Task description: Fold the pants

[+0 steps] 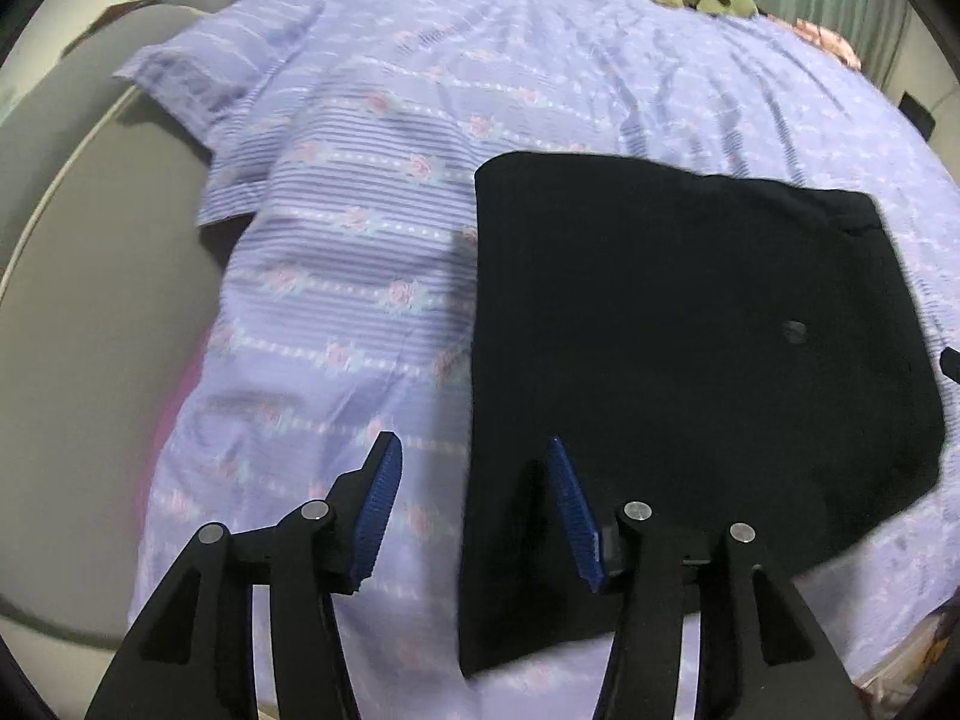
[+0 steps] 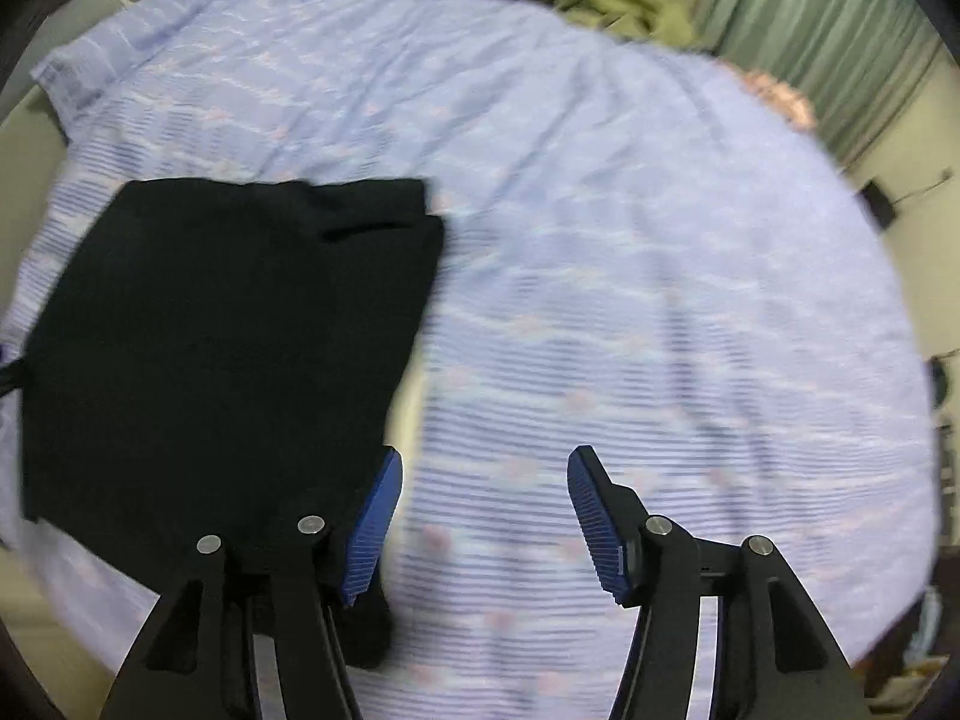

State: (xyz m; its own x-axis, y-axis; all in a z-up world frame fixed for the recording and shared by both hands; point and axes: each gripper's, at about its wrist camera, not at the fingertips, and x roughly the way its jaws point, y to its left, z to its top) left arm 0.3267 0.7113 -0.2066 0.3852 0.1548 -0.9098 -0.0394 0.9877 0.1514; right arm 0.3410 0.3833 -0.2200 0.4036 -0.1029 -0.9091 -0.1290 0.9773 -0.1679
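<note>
Left gripper and right gripper: jaws parted, holding nothing. Folded black pants lie flat on the lilac floral bedsheet, beneath both grippers.

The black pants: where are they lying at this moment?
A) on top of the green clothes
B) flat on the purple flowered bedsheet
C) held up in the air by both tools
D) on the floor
B: the black pants lie folded flat on the purple flowered bedsheet, with both tools open.
</note>
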